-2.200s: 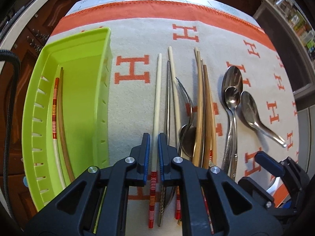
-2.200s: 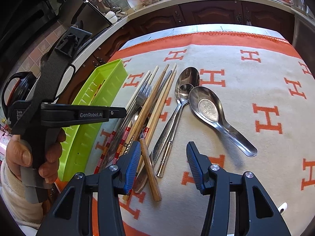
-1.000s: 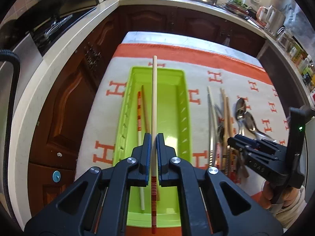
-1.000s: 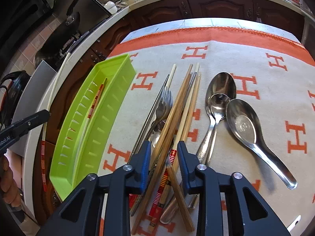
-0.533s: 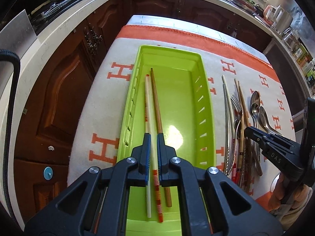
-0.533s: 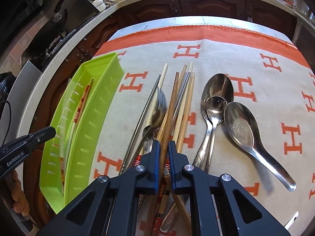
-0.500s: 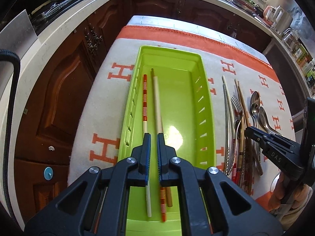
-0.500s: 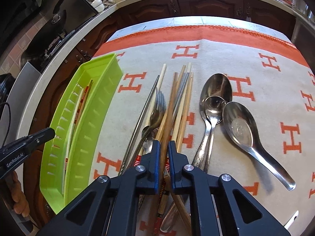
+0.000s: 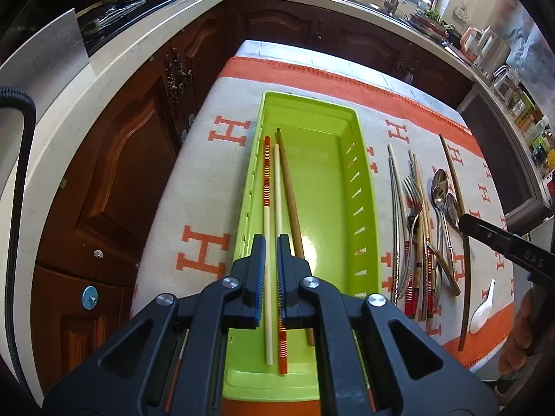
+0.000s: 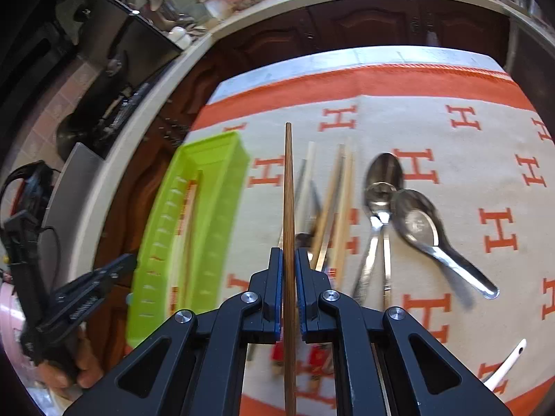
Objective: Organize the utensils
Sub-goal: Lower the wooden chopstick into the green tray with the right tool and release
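Slender brown wooden chopstick [image 10: 288,208] clamped in right hand-held gripper [image 10: 288,291]

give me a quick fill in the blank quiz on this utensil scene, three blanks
1. The right hand-held gripper is shut on a brown ____.
2. The green tray holds ____ chopsticks.
3. The left hand-held gripper hovers over the tray, holding ____.

Missing words: chopstick; three; nothing
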Demonstrator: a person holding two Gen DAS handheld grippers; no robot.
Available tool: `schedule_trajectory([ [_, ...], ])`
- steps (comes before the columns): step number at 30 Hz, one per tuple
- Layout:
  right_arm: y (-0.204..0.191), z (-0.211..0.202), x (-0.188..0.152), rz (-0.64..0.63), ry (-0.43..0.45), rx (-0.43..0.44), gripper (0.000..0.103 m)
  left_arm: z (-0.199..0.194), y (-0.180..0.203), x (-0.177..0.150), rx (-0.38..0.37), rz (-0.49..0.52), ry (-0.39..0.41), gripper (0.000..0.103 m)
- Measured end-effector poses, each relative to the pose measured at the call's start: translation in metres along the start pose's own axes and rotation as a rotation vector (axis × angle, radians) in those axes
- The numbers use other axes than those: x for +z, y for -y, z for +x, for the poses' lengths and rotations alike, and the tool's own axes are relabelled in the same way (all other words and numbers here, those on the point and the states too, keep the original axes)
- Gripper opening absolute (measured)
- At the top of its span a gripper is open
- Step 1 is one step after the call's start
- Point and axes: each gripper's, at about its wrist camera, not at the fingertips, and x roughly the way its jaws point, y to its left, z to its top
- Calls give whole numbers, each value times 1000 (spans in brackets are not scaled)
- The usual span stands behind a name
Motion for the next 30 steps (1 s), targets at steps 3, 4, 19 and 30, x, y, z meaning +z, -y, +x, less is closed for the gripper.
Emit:
schedule_trajectory([
  [3, -25, -10, 3, -14, -12, 60, 7, -7, -4, -4, 1, -13, 15, 4],
  [4, -34, -12, 5, -18, -17, 83, 7, -9, -6, -5, 2, -18, 19, 4],
  [19, -137, 43, 25, -29, -117, 135, 7, -28, -35, -24, 99, -50, 56, 11],
  [30, -140, 66, 16, -136, -102, 38, 28, -26, -52, -21, 93, -102, 71, 51],
])
